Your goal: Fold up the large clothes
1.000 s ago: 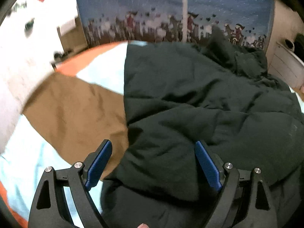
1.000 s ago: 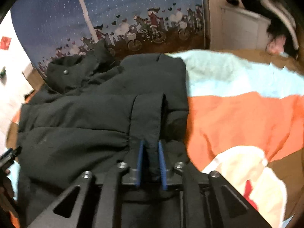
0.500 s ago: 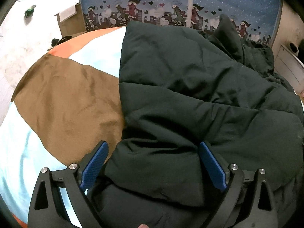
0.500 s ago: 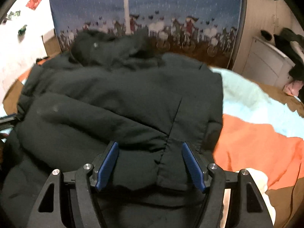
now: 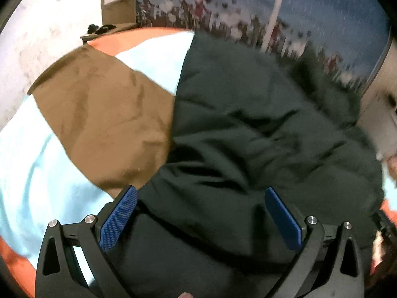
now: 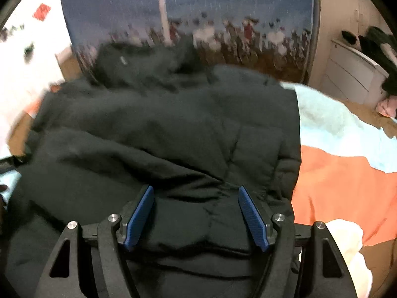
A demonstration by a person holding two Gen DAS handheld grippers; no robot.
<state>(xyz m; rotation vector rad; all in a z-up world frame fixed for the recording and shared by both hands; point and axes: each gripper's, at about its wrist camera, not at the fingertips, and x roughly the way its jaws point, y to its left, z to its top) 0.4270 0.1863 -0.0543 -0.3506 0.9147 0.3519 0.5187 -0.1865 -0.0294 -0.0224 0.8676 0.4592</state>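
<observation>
Both grippers hung over the dark padded jacket when I checked the wrist feeds. On my left gripper the jaws were opening, already spread very wide, the blue pads clear of the cloth with only a loose fold of the jacket's near edge lying between them. My right gripper stood with its jaws apart too, and the stitched seam of a panel ran up between its blue pads; neither pad pressed on the fabric, so nothing was held.

I saw the jacket as a thick, quilted, near-black garment with soft puffy creases, lying on a bedspread patched in brown, pale blue and orange. Its sides looked folded inward, since the left edge ran straight and clean in the left wrist view. A bunched collar or hood with a small snap sat at the far end, against a blue curtain printed with cyclists. So the long axis ran away from me, collar end far, hem near the grippers. Both views were blurred.
</observation>
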